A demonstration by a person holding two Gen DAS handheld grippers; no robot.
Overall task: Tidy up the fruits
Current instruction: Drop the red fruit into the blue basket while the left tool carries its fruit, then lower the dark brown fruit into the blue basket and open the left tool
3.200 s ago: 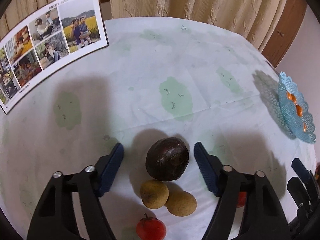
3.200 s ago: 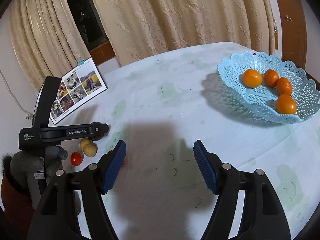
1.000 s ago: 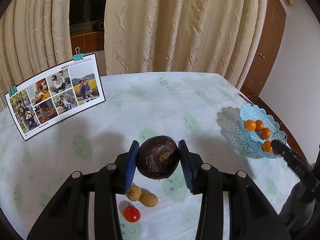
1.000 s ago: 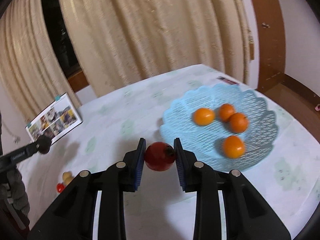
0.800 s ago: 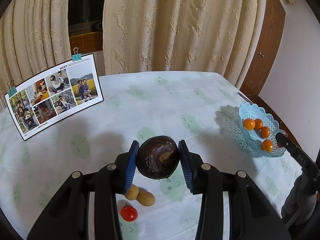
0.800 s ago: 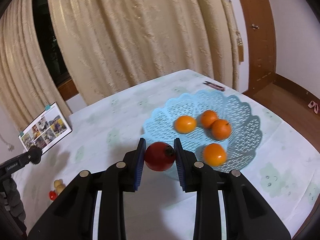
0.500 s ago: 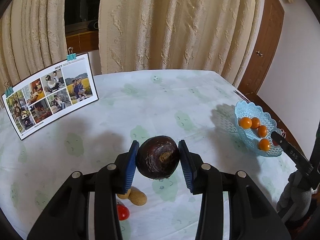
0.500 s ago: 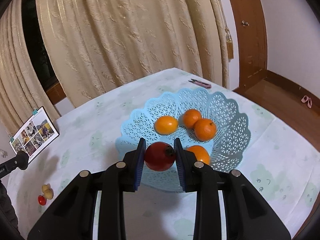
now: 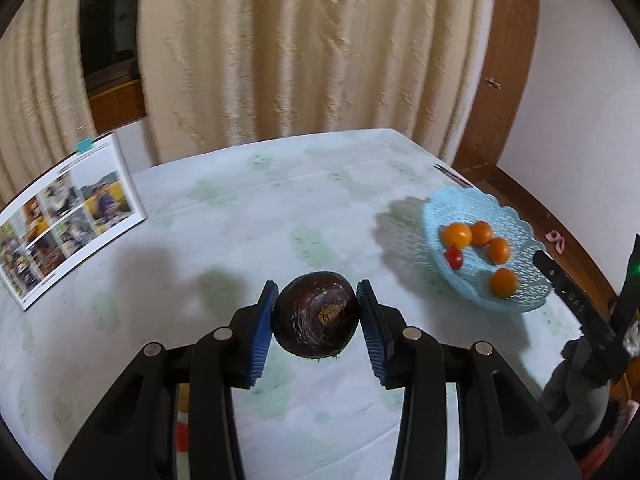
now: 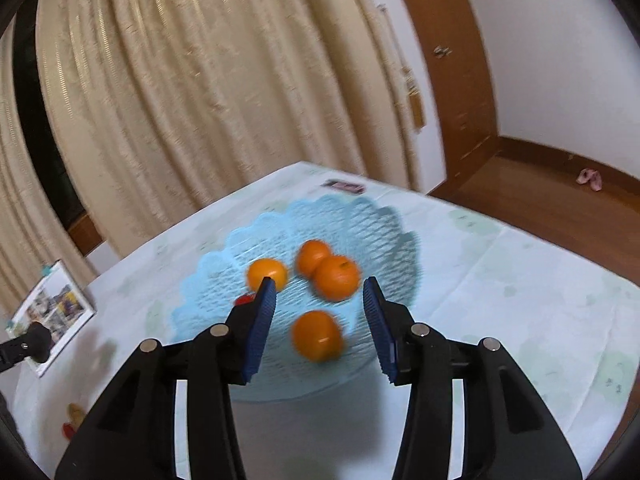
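Note:
My left gripper (image 9: 317, 318) is shut on a round dark purple fruit (image 9: 316, 320), held above the table. To its right stands the light blue lattice basket (image 9: 516, 292) with several oranges (image 9: 456, 235) and a red fruit (image 9: 453, 258) inside. My right gripper (image 10: 319, 316) hovers over that basket (image 10: 208, 296); its jaws are opening and nothing is between them. The red fruit (image 10: 242, 301) peeks out in the basket just left of the left finger, beside the oranges (image 10: 336, 278). The right gripper's body (image 9: 576, 304) shows at the left wrist view's right edge.
A photo calendar (image 9: 68, 216) stands at the table's back left. Small tan and red fruits (image 10: 72, 418) lie on the pale green-patterned tablecloth (image 9: 248, 216) near its front left. Curtains hang behind the table, and a small flat object (image 10: 344, 186) lies by the far edge.
The right gripper has let go of the red fruit, which now lies in the basket, and its jaws have spread. The left gripper has carried the dark fruit rightwards, nearer the basket.

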